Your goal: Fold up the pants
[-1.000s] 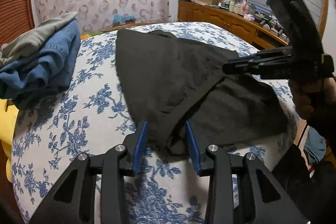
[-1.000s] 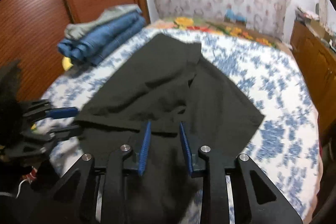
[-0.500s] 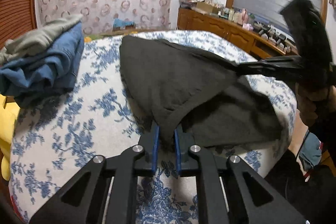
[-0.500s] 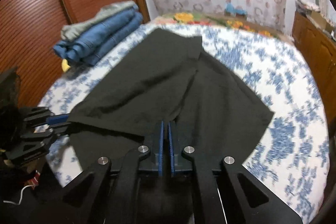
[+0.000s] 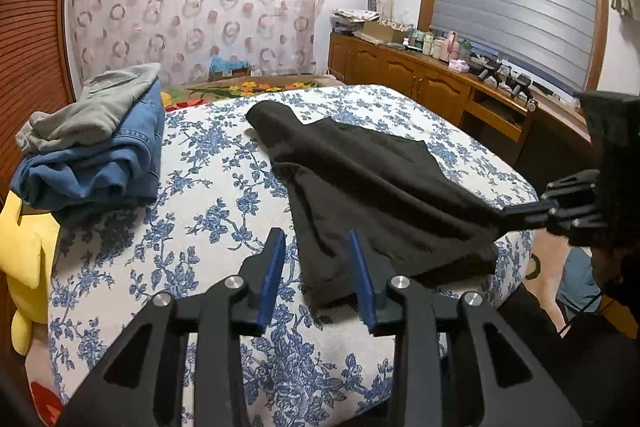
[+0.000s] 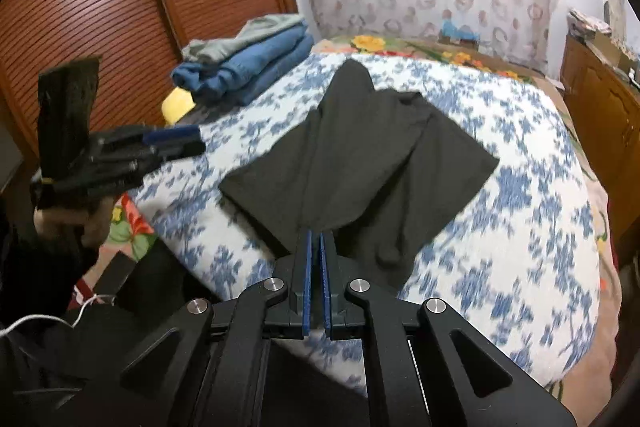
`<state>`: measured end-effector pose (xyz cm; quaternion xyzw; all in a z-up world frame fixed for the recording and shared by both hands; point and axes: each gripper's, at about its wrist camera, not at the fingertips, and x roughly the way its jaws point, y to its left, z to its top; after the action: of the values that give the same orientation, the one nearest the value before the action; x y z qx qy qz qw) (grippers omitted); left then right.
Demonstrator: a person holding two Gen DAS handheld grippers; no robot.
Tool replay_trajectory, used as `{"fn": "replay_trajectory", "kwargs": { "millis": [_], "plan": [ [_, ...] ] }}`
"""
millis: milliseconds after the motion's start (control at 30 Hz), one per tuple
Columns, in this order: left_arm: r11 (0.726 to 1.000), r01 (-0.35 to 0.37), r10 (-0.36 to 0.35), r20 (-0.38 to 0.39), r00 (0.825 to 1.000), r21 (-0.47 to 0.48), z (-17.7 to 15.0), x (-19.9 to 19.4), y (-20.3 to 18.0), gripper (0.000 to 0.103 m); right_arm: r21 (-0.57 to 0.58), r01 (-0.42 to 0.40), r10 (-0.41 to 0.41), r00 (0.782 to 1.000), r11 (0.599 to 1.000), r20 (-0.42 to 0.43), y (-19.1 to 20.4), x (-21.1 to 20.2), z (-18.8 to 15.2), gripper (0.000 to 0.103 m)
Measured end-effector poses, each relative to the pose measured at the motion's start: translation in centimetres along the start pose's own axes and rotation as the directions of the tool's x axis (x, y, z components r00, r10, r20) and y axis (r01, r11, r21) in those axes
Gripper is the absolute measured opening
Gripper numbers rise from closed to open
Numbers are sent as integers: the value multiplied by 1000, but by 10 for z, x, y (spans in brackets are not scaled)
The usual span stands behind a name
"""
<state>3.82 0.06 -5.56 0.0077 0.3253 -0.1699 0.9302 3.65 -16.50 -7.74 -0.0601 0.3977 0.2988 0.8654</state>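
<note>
The right tongs [image 6: 316,239] pinch the black pants [image 6: 360,163] at the bed's [image 6: 520,227] near edge. The left tongs [image 5: 316,259] are opening, empty, above the pants' corner. Folded jeans [image 5: 100,163] lie at the far-left corner.

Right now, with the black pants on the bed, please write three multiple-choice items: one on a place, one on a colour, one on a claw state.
1. Where is the folded clothes pile?
A. on the bed beside the wooden slatted door
B. on the cabinet
C. on the floor

2. What colour is the top garment of the pile?
A. red
B. grey
C. black

3. What does the right claw do?
A. stands wide open
B. is shut on the black pants
C. holds jeans

Key: A, it lies on the bed's corner; B, grey lies over blue; C is wrong, B, cloth runs between the closed pads.
</note>
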Motion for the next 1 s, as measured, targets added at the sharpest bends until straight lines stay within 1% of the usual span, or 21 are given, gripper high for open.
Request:
{"fn": "replay_trajectory", "kwargs": {
  "millis": [67, 133, 200, 267, 333, 367, 467, 533, 600, 700, 900, 1000],
  "plan": [
    [1000, -1, 1, -16, 1000, -2, 1, 11, -2, 32, 15, 11, -10, 1000, 1000, -20, -6, 7, -3, 2],
    [1000, 3, -3, -31, 1000, -2, 1, 20, -4, 32, 44, 15, -14, 999, 999, -29, -16, 11, -3, 8],
    [1000, -5, 5, -46, 999, -3, 1, 29, -5, 32, 55, 16, -15, 1000, 998, -9, -24, 9, 1, 13],
    [1000, -10, 9, -57, 998, -9, 0, 36, -5, 32, 63, 25, -26, 1000, 998, 14, -31, 6, 8, 23],
    [1000, -14, 13, -72, 997, -17, -2, 43, -4, 32, 58, 47, -49, 998, 997, 42, -39, 5, 18, 26],
    [1000, -16, 15, -80, 997, -21, -4, 46, -3, 32, 53, 70, -73, 996, 996, 57, -45, 9, 27, 27],
    [999, -31, 28, -112, 993, -27, -11, 54, -1, 32, 67, 90, -94, 993, 994, 71, -62, 26, 47, 27],
    [999, -44, 40, -126, 991, -28, -14, 57, 1, 32, 77, 102, -107, 991, 992, 74, -75, 45, 66, 27],
    [998, -49, 44, -138, 989, -33, -18, 58, 4, 32, 87, 95, -101, 993, 992, 65, -87, 66, 82, 27],
    [998, -49, 43, -144, 989, -41, -21, 58, 6, 32, 95, 108, -111, 993, 990, 32, -98, 96, 105, 27],
    [998, -48, 42, -141, 989, -40, -22, 57, 5, 32, 112, 160, -156, 987, 981, -44, -110, 138, 121, 27],
    [998, -44, 39, -138, 990, -37, -23, 57, 5, 32, 110, 175, -169, 984, 978, -61, -113, 147, 124, 26]
  ]
}}
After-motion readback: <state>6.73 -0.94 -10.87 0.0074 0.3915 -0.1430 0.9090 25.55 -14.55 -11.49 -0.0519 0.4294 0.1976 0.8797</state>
